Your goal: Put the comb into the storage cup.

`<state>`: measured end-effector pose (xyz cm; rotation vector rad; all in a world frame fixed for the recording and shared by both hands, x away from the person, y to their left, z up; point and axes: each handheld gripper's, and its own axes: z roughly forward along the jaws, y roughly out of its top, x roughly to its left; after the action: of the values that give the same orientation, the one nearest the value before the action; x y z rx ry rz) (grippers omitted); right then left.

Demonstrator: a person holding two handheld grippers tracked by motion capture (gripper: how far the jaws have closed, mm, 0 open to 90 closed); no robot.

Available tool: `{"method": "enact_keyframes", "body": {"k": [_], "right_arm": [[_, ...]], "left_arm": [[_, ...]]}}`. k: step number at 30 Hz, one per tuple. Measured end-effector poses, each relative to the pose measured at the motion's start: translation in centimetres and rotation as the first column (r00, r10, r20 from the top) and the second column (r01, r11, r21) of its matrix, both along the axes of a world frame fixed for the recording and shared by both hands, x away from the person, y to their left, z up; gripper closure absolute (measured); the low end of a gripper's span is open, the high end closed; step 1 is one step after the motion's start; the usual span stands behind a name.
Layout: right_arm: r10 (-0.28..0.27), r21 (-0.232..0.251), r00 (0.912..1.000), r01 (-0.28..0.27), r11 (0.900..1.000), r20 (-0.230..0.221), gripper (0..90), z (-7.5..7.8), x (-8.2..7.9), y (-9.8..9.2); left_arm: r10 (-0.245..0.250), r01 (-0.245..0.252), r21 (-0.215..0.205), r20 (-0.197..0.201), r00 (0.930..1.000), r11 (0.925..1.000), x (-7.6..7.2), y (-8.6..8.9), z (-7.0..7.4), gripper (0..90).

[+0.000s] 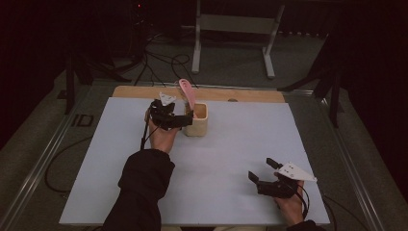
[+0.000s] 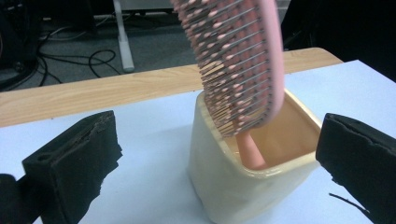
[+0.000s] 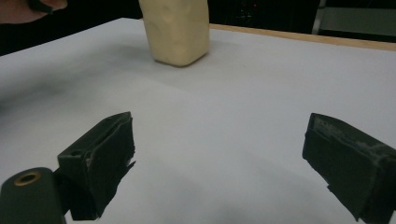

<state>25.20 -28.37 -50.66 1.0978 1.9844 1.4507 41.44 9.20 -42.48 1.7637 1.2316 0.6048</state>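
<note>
Black sleeve (image 1: 143, 185) is worn; black grippers (image 1: 169, 117) (image 1: 262, 175) are topped by grey three-cornered plates (image 1: 294, 172), black cables (image 1: 144, 132) trailed.

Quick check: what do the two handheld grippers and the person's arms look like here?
Both are black two-jaw units. The left gripper and right gripper each carry a pale three-cornered plate on top and trail a thin black cable. Up close, the jaws are blocky with rough, worn edges. A brass-coloured insert sits beside the right one's jaw. The left sleeve is black.
</note>
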Motion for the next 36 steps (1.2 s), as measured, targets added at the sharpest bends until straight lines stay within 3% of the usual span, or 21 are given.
{"method": "enact_keyframes", "body": {"k": [11,21,29,36], "right_arm": [[0.005,-0.003,1.0000,-0.005,1.000,0.001,8.8,0.0,0.0,0.1],[0.005,-0.002,1.0000,-0.005,1.000,-0.003,8.8,-0.1,0.0,0.1],[0.009,-0.007,1.0000,-0.009,1.000,0.001,8.8,-0.1,0.1,0.3],[0.010,-0.011,0.9999,-0.010,1.000,0.001,8.8,-0.1,0.0,0.5]], "left_arm": [[-0.063,0.062,0.043,0.037,0.9973,0.9972,-2.1,0.5,1.7,0.1],[-0.111,0.107,0.070,0.057,0.9921,0.9918,-4.1,2.1,2.7,0.1],[-0.150,0.142,0.123,0.058,0.9870,0.9822,-6.2,3.5,2.4,0.1],[-0.147,0.139,0.109,0.068,0.9868,0.9843,-7.7,5.4,1.6,0.1]]}}
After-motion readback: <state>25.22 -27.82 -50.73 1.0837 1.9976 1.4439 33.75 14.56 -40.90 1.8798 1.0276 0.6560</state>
